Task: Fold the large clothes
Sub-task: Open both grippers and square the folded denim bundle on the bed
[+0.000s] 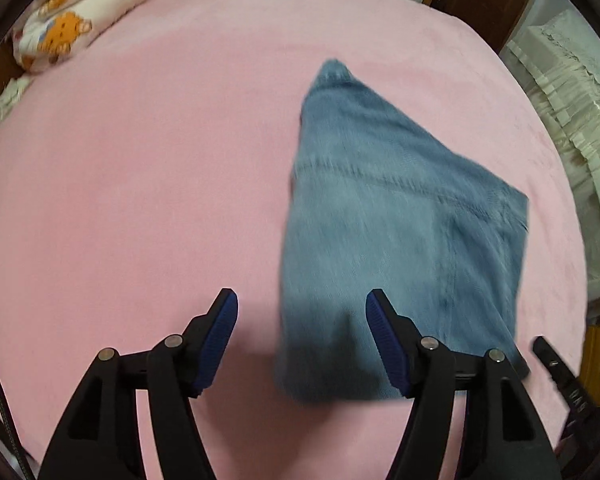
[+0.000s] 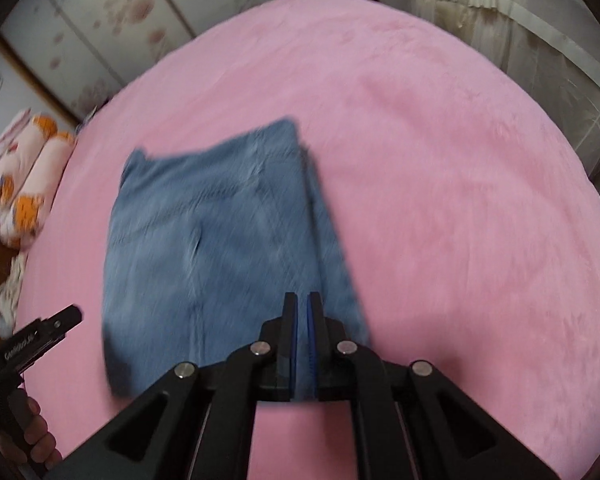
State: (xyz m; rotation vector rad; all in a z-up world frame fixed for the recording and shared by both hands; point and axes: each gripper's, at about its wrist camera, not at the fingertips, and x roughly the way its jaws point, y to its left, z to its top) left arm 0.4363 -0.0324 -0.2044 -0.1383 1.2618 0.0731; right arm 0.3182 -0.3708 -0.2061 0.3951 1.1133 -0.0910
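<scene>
Folded blue denim jeans lie on the pink bed; they also show in the right wrist view, blurred by motion. My left gripper is open and empty, its jaws wide apart above the near edge of the jeans. My right gripper is shut, its pads nearly touching, over the near right edge of the jeans; I cannot see cloth between the pads. The left gripper's tip shows at the left of the right wrist view, the right gripper's tip at the right of the left wrist view.
Rolled bear-print bedding lies at the bed's far left corner. A pale frilled cover runs along the right side. Floral sliding doors and a curtain stand behind the bed.
</scene>
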